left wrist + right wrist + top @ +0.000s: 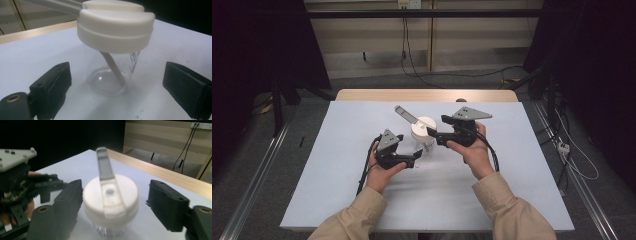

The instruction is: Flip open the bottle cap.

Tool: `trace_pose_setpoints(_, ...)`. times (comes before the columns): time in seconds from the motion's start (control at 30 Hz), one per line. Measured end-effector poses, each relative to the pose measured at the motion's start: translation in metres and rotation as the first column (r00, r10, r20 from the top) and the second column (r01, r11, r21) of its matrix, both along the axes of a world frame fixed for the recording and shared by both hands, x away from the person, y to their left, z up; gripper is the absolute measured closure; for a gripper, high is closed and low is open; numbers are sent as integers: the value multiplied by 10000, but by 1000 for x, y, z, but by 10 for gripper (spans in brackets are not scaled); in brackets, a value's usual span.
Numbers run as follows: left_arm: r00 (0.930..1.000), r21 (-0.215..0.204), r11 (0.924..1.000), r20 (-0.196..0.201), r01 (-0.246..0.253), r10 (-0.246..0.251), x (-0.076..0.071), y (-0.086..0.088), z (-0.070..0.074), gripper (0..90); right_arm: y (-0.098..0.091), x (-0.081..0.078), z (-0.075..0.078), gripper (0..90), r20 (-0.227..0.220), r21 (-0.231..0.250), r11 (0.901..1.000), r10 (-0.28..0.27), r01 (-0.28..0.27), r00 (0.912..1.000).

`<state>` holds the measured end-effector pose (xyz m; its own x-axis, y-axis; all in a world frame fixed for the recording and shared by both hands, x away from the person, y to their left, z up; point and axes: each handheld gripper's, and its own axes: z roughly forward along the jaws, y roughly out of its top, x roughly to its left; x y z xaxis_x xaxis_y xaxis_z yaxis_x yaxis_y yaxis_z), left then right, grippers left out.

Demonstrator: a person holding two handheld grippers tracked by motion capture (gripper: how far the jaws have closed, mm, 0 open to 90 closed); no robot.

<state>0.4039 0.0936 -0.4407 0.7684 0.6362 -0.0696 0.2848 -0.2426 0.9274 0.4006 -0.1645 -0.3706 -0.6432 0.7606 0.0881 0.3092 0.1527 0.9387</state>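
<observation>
With the white lid point(110, 195) seated on the clear jar point(110, 75) mid-table, both the left gripper point(414, 157) and right gripper point(437, 129) stand released, leaving only withdrawal.

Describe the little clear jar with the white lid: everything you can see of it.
The jar is small, with a clear, plastic-looking body and rounded bottom, and looks empty but for a pale spoon stem leaning inside. A thick cream-white lid caps it, and a grey flat handle runs across the lid and juts past its rim. It stands upright on the white table cover, between both grippers' open fingers, which do not touch it.
</observation>
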Motion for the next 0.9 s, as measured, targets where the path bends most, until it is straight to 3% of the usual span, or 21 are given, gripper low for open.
trace_pose_setpoints(0.3,9993,-107,9998,-326,170,-174,-14,28,-2,82,-20,-26,-18,202,-112,-215,9994,-290,288,9995)
trace_pose_setpoints(0.9,9998,-113,9999,-187,-5,3,-30,72,2,82,-46,-66,-46,161,72,-586,9967,-564,568,9984)
